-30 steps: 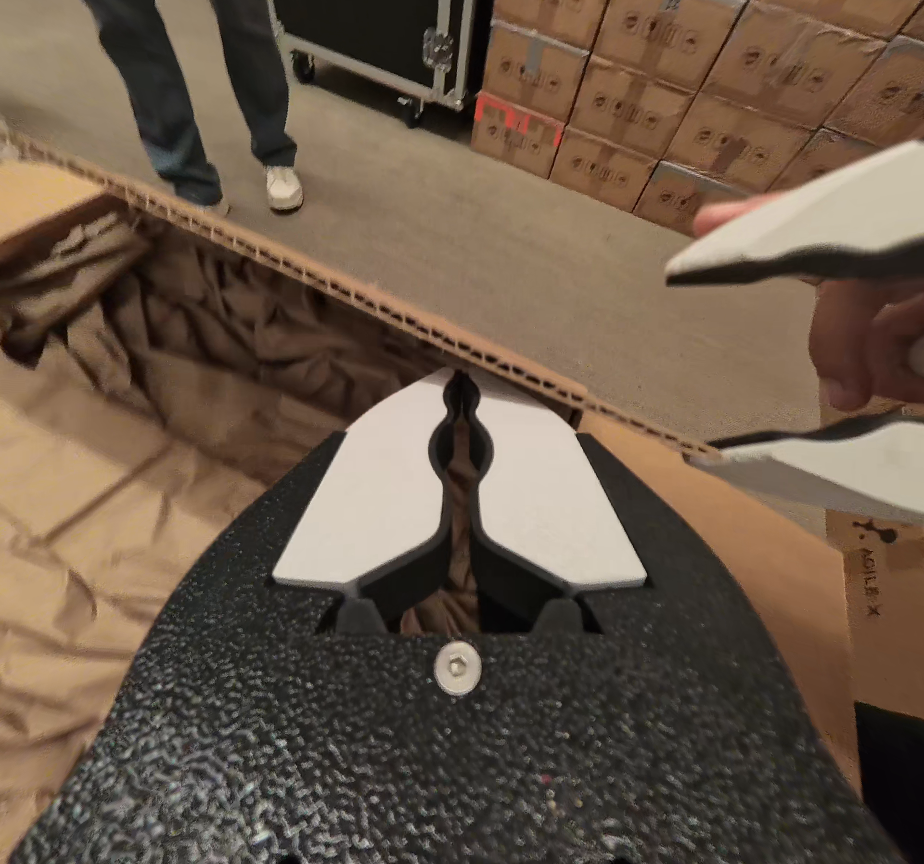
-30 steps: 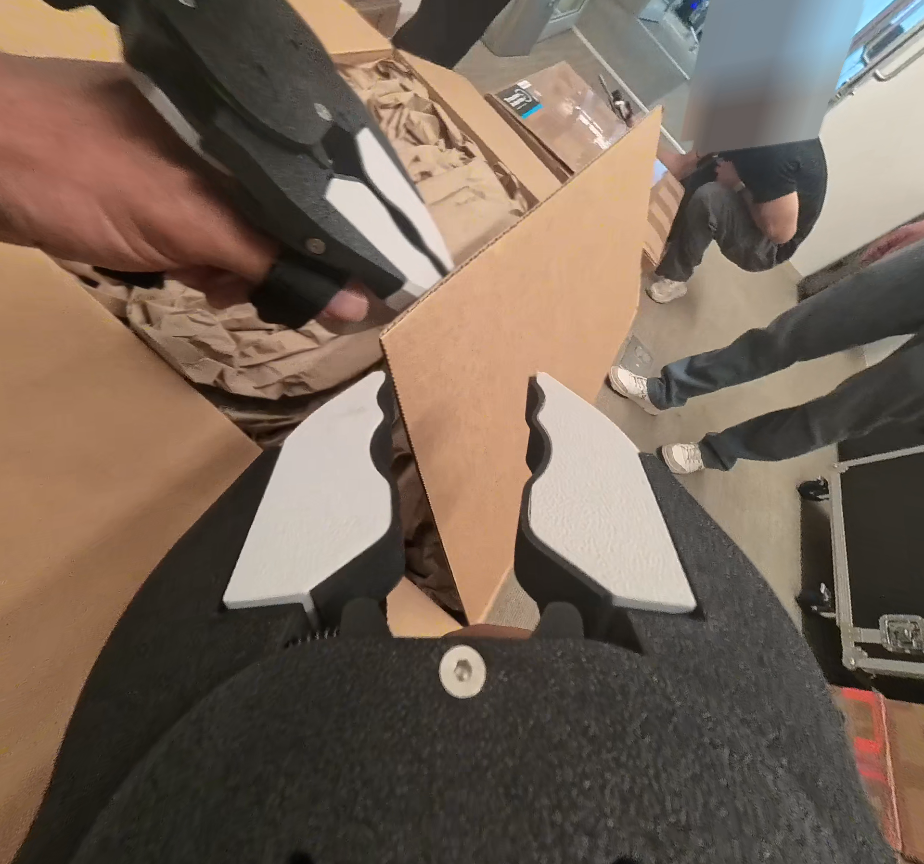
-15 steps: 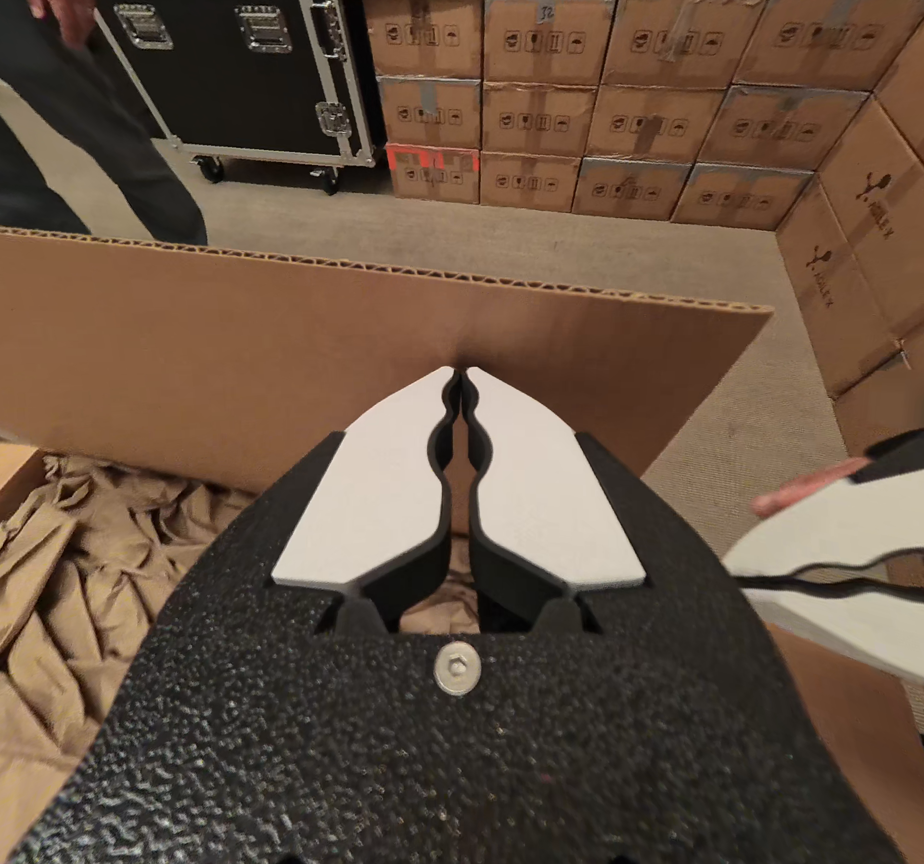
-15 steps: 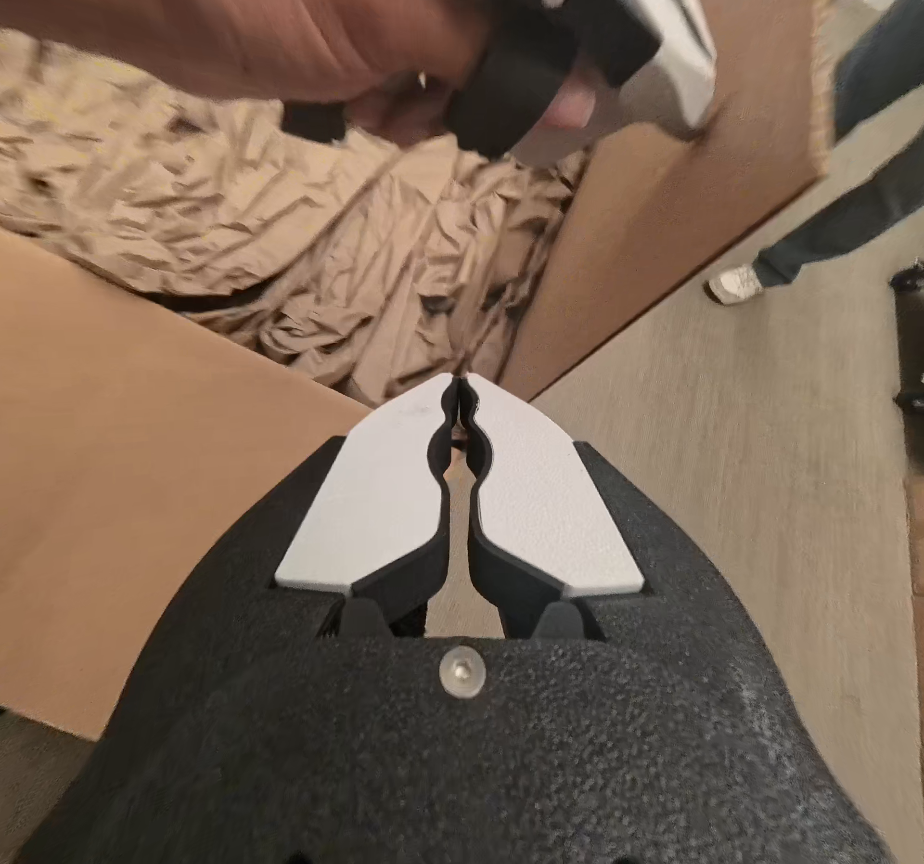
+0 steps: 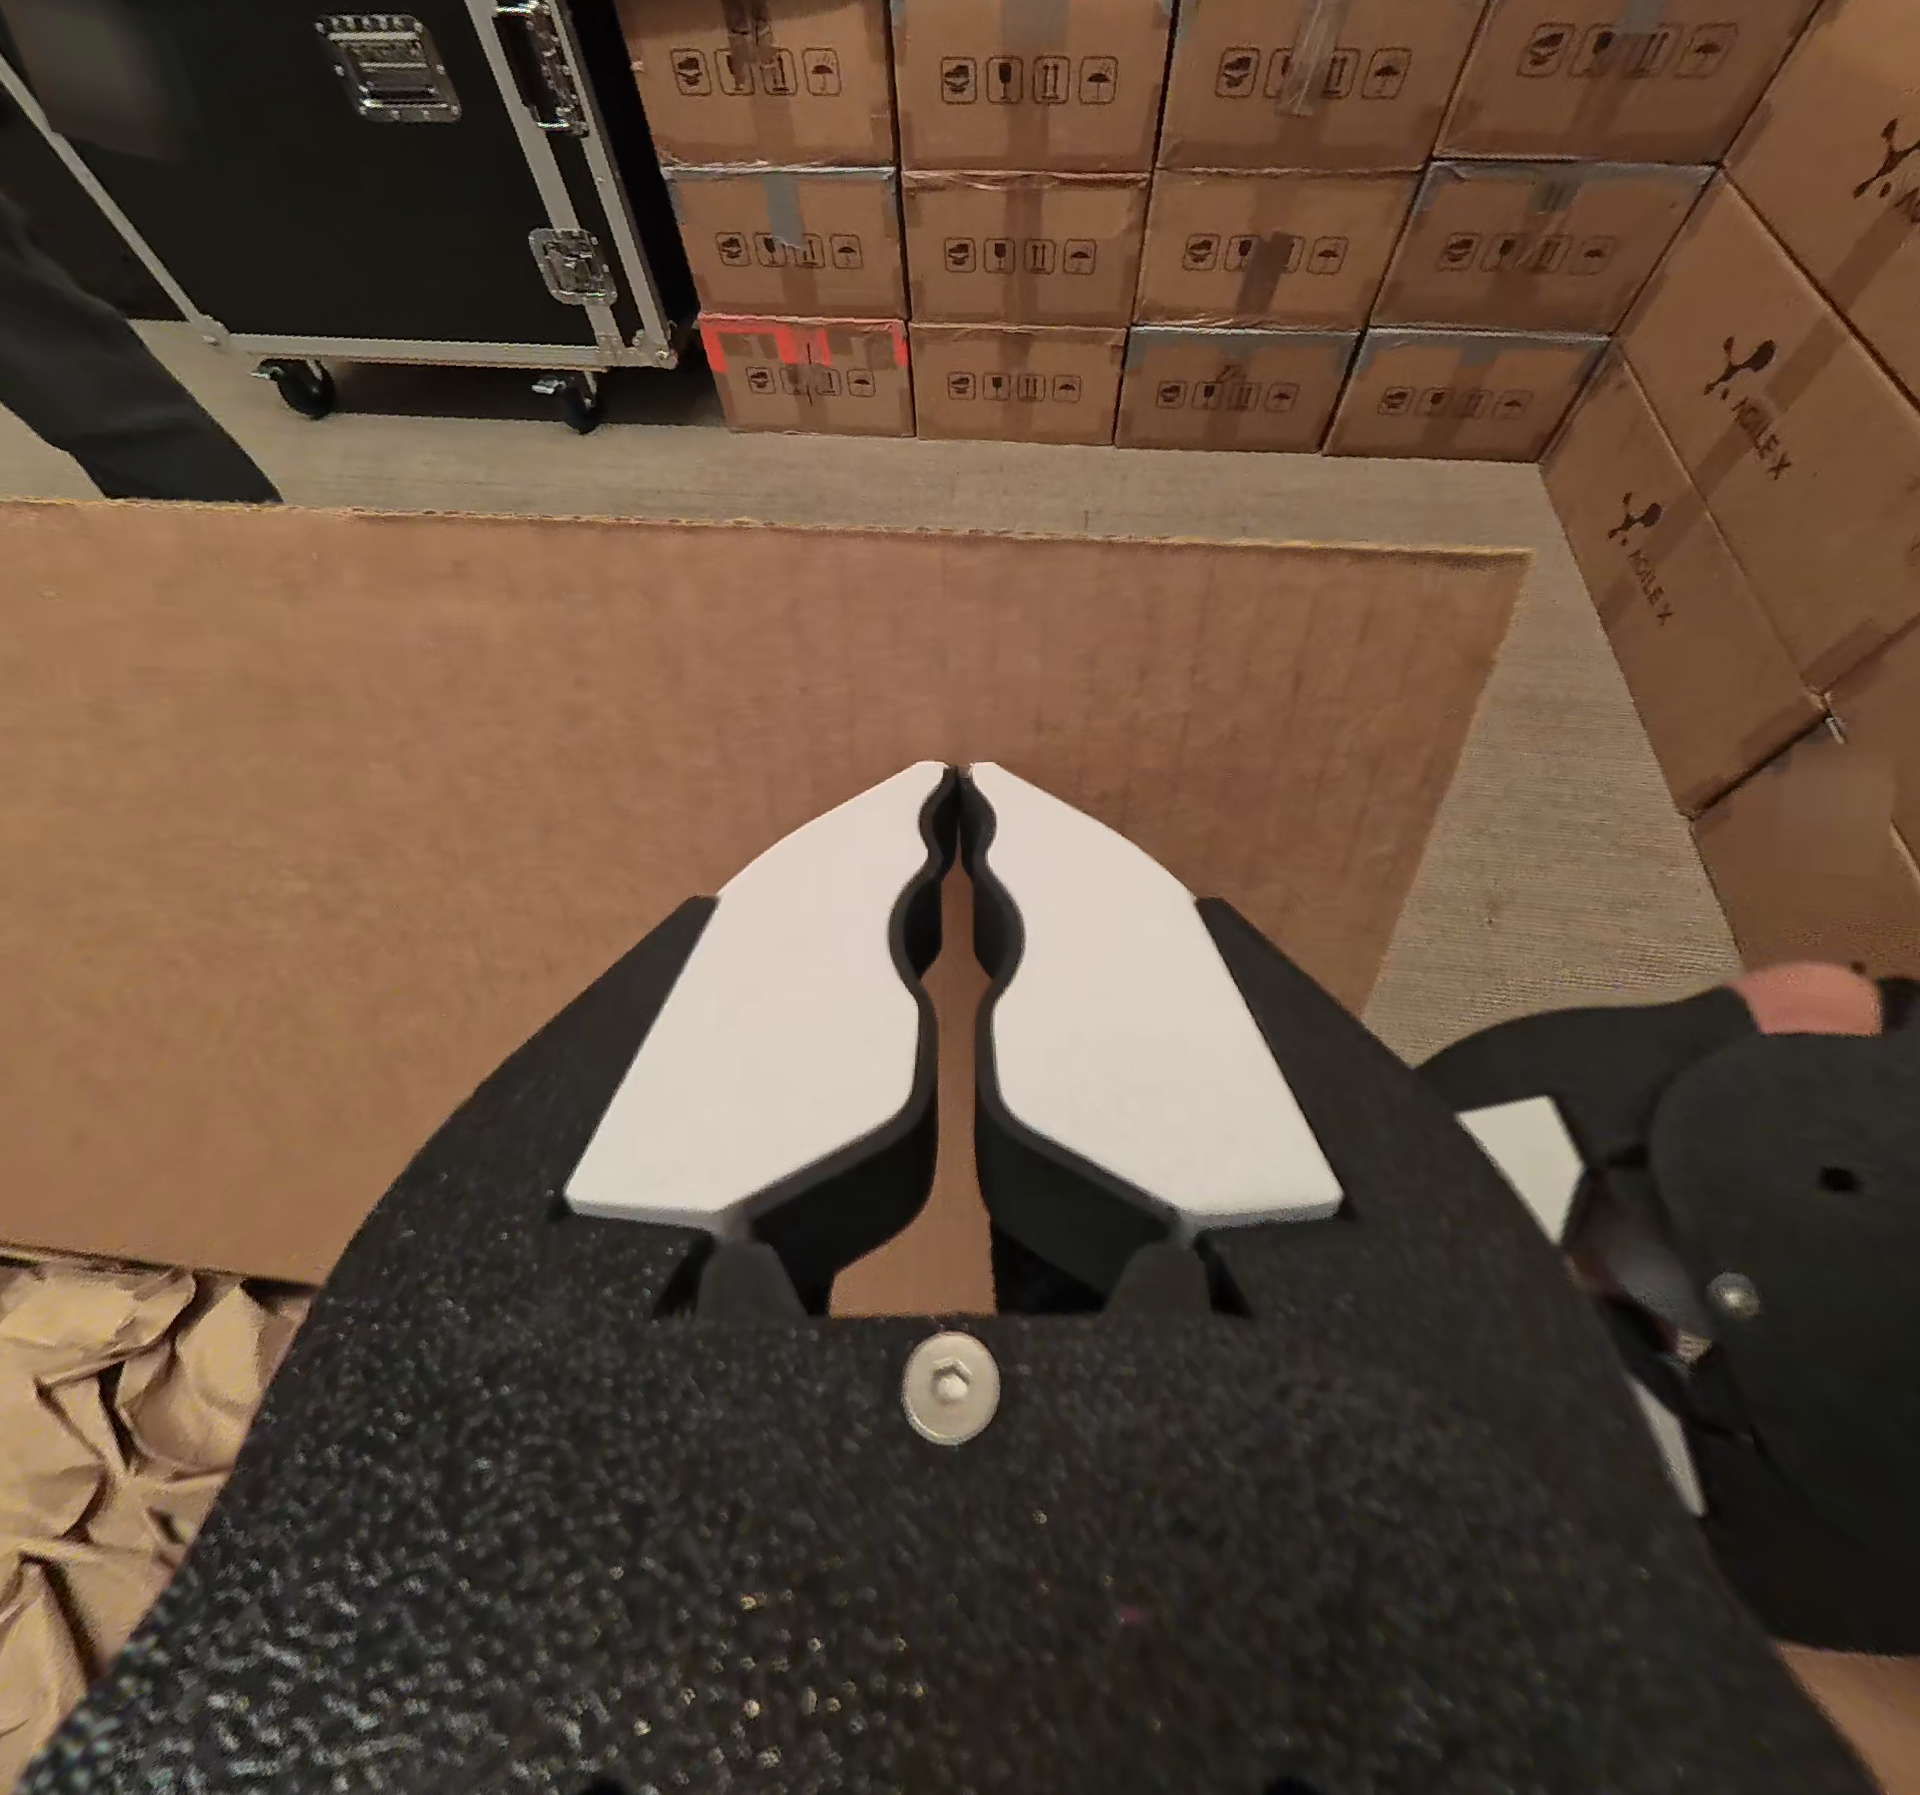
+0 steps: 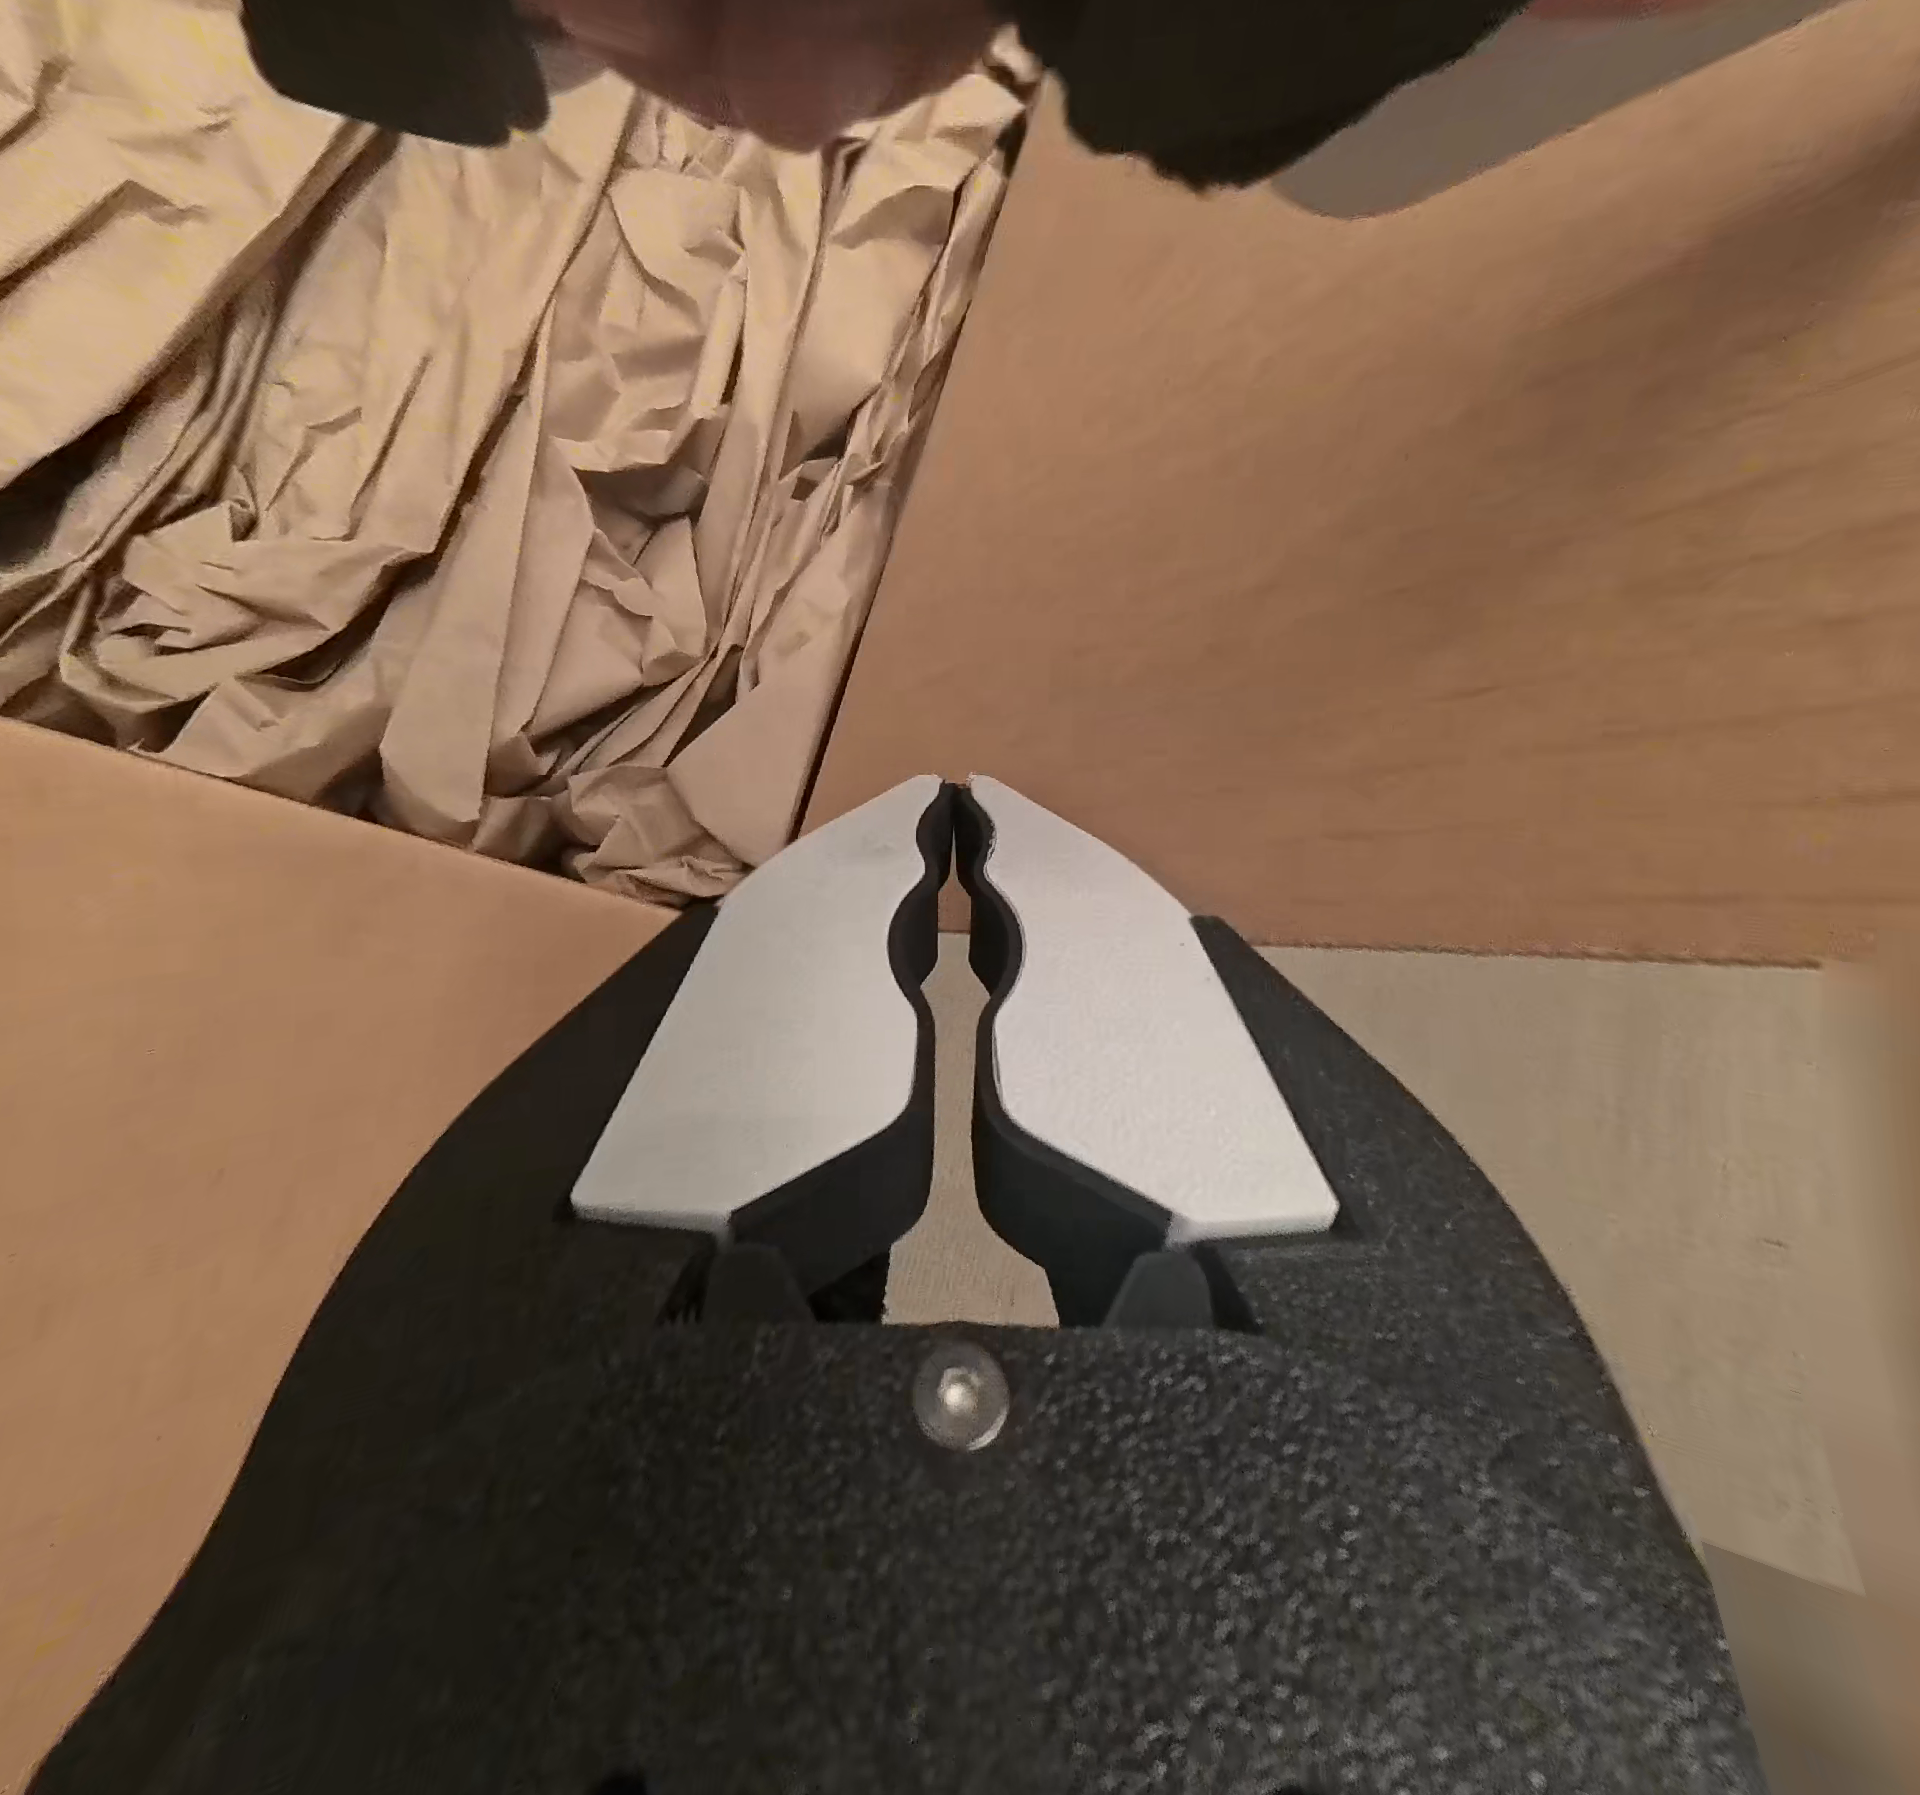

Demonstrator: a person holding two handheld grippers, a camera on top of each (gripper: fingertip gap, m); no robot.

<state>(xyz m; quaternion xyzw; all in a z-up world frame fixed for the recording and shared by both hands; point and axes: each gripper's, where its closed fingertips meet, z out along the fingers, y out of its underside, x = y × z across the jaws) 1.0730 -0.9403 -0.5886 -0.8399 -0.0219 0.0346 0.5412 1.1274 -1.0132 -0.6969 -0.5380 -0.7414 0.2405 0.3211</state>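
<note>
A large open cardboard box holds crumpled brown packing paper (image 5: 94, 1433). One of its flaps (image 5: 520, 810) stands broadside across the left wrist view. My left gripper (image 5: 958, 769) is shut, tips together right in front of that flap's face, with nothing between them. My right gripper (image 6: 956, 784) is also shut with nothing between its tips. It points at a flap (image 6: 1403, 550) beside the paper (image 6: 468, 498). It also shows low at the right of the left wrist view (image 5: 1714, 1278). A hand (image 6: 748, 0) on the left gripper's black body (image 6: 1195, 10) fills the top of the right wrist view.
Stacked cardboard boxes (image 5: 1143, 187) line the back and right. A black wheeled flight case (image 5: 312, 135) stands at back left, with a person's leg (image 5: 104, 374) beside it. Grey carpet (image 5: 1558, 810) lies beyond the flap. Another box flap (image 6: 208, 1018) is at the near left. The left gripper's tips are roughly 15 centimetres from the right gripper's.
My right gripper stood open astride the flap's edge, then shut; the flap is no longer between its fingers. The flap swung to stand broadside before my left gripper, which stayed shut.
</note>
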